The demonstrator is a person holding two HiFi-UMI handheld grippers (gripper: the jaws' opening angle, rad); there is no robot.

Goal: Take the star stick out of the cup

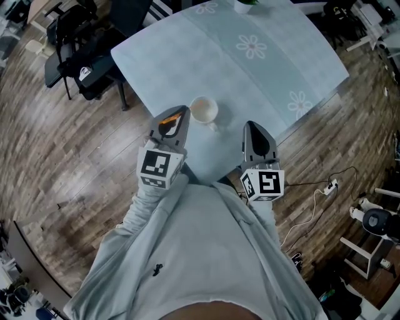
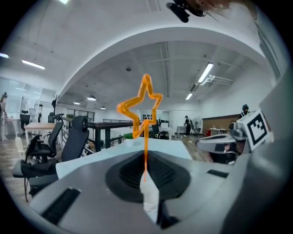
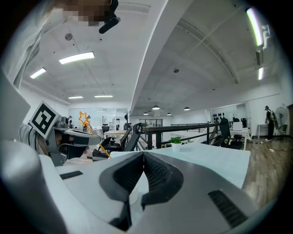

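An orange star stick (image 2: pixel 142 107) stands upright out of my left gripper (image 2: pixel 146 179), which is shut on the stick's lower end. From the head view, the stick (image 1: pixel 167 121) shows as an orange patch between the left gripper's (image 1: pixel 177 115) fingers, just left of the white cup (image 1: pixel 203 110). The cup stands near the front edge of the pale blue table (image 1: pixel 250 69), and the stick is clear of it. My right gripper (image 1: pixel 253 132) hovers to the cup's right, apart from it. Its jaws (image 3: pixel 143 153) are shut with nothing between them. The star (image 3: pixel 84 118) also shows small at the left of the right gripper view.
Black office chairs (image 1: pixel 81 53) stand at the table's left corner. A small potted plant (image 1: pixel 245 4) sits at the table's far edge. On the wooden floor to the right lie a white power strip with its cable (image 1: pixel 329 185).
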